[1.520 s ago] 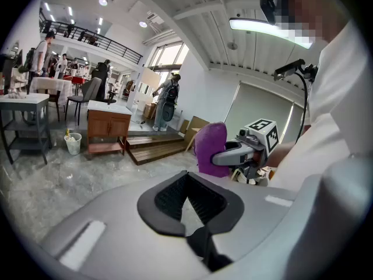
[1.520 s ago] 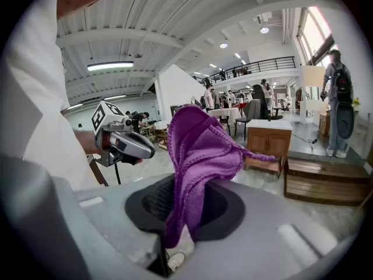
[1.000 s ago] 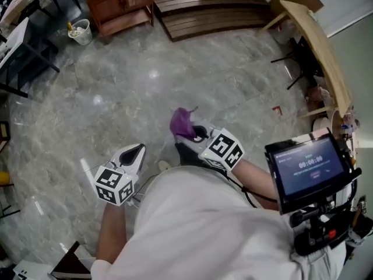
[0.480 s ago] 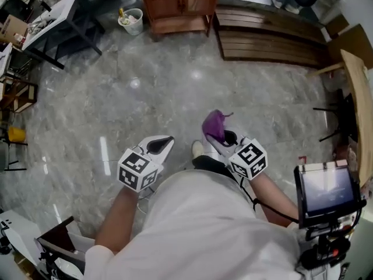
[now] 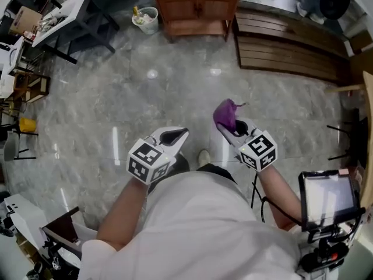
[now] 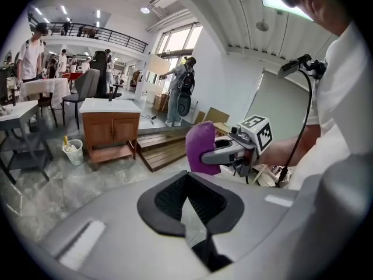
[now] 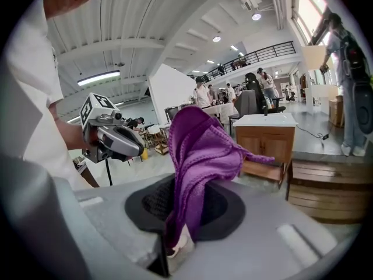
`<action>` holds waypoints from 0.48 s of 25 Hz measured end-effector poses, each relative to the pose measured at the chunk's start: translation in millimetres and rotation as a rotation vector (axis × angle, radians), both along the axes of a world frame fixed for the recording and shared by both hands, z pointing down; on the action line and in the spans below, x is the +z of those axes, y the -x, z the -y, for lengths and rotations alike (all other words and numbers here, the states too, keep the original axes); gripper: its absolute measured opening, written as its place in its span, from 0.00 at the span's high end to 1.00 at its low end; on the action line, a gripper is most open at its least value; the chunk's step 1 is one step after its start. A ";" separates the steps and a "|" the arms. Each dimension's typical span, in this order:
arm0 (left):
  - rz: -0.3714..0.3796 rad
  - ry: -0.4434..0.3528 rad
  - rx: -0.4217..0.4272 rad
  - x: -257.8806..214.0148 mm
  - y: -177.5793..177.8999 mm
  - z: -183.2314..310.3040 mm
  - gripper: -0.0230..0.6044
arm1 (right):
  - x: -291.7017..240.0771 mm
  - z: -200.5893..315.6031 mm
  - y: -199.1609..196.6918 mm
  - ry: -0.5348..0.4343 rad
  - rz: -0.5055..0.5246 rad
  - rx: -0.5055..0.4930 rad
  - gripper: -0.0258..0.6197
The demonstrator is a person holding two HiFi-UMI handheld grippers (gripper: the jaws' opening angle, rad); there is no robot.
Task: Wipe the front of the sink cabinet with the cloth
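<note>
On the grey marble floor (image 5: 105,98) at the top of the head view, a small white bin (image 5: 144,17) stood just left of the wooden sink cabinet (image 5: 195,6), whose two front doors were closed under a pale top. Lower down and well apart from the cabinet, the left gripper (image 5: 178,135) pointed forward over the floor; in the left gripper view its jaws were pressed together with nothing between them. Just to its right, the right gripper (image 5: 233,130) was held at about the same height, its jaws clamped on the purple cloth (image 5: 225,114), which stood up in a bunched fold above the jaw tips and touched neither the cabinet nor the floor. Right of the cabinet lay a low slatted wooden platform (image 5: 285,45). At the lower right, a small screen (image 5: 327,196) sat on a mount near the person's right arm.
</note>
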State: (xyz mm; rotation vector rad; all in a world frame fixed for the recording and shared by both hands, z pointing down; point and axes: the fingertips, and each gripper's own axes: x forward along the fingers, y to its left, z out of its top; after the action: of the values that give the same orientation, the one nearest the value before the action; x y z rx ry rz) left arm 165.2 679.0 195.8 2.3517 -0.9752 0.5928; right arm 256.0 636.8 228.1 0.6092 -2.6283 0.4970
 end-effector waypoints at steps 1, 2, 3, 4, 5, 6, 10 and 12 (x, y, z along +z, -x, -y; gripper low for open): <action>-0.002 0.003 0.003 1.6 3.9 10.5 0.95 | 1.7 11.4 3.8 0.000 0.002 0.009 0.83; -0.003 0.005 0.006 3.8 8.7 21.4 0.95 | 4.0 22.7 8.5 0.002 0.002 0.017 0.83; -0.005 0.006 0.010 6.8 13.9 32.8 0.95 | 7.0 33.9 13.9 0.004 0.002 0.023 0.83; -0.010 0.006 0.014 10.8 19.0 45.4 0.95 | 10.8 45.4 19.3 0.007 0.001 0.028 0.83; -0.016 0.006 0.019 15.6 23.7 59.8 0.95 | 15.5 57.9 24.2 0.009 -0.003 0.031 0.83; -0.023 0.004 0.024 20.8 27.8 76.5 0.95 | 20.9 72.1 28.2 0.009 -0.011 0.034 0.83; -0.060 0.005 0.054 32.5 51.2 145.5 0.95 | 33.1 129.0 51.0 0.024 -0.058 0.062 0.83; -0.074 0.015 0.070 29.4 71.3 172.9 0.95 | 30.9 150.3 70.6 0.042 -0.082 0.081 0.83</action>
State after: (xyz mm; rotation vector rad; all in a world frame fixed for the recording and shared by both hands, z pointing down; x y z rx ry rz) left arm 94.0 506.1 225.2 2.3844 -0.8562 0.5338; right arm 185.5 486.5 259.0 0.7097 -2.5176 0.5391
